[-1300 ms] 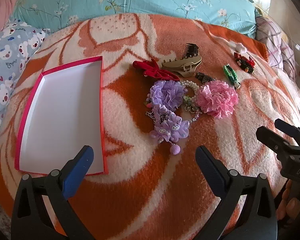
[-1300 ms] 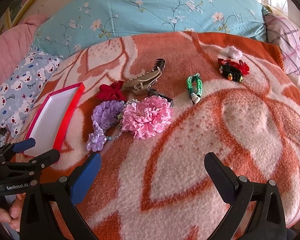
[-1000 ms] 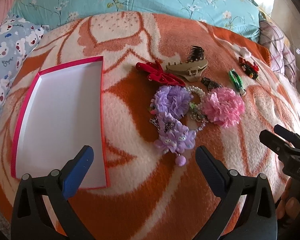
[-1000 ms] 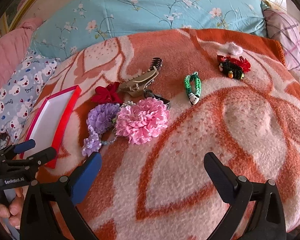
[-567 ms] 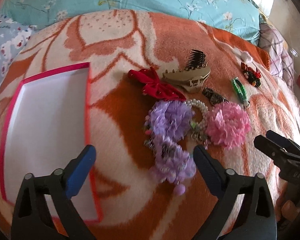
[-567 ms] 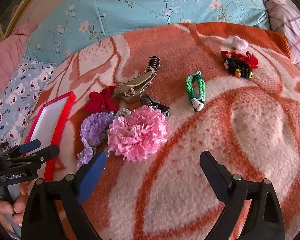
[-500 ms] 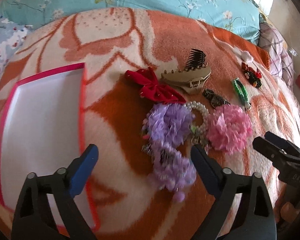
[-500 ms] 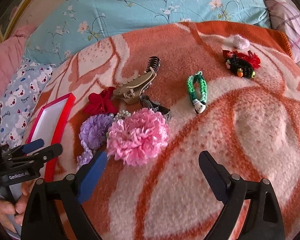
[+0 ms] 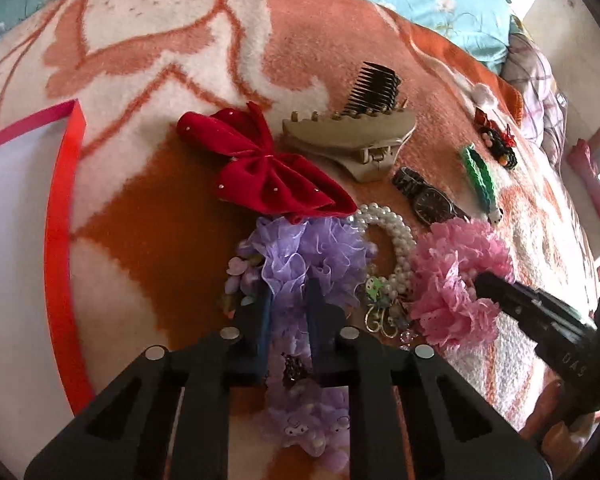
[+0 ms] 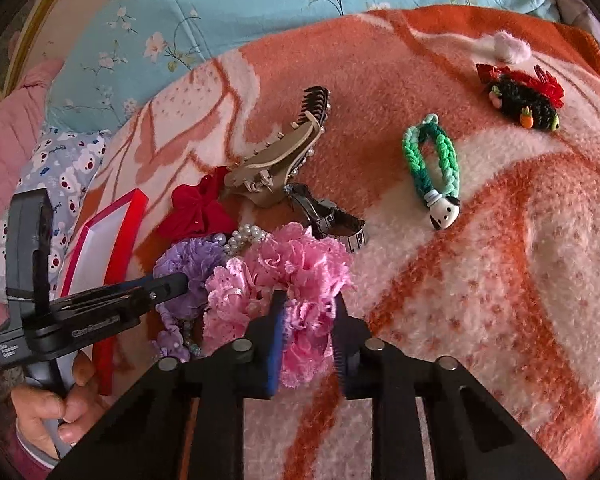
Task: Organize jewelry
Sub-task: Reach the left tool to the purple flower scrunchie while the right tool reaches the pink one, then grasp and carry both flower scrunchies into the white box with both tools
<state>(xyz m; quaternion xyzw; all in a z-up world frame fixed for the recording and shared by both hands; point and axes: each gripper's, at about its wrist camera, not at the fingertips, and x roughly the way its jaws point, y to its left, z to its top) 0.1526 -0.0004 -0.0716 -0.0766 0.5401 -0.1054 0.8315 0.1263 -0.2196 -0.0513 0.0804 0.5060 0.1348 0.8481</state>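
Bed, orange blanket (image 9: 148, 208) | purple scrunchie (image 9: 312, 256) now clamped in left tongs (image 9: 288, 300), pink scrunchie (image 10: 296, 272) in right tongs (image 10: 306, 312); both were wide apart a second ago | lift next | red-rimmed box (image 9: 60, 216) left | bow (image 9: 260, 168), pearls (image 9: 396, 232) untouched

Purple scrunchie (image 9: 312, 256) beside pink scrunchie (image 10: 284, 276) (both pinched), on blanket.

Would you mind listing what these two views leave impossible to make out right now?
- Red-rimmed box: cut off by the left edge in the left wrist view.
- Wristwatch: its face is hidden behind the pink scrunchie in the right wrist view.
- Charm bracelet: small and tangled between the scrunchies.
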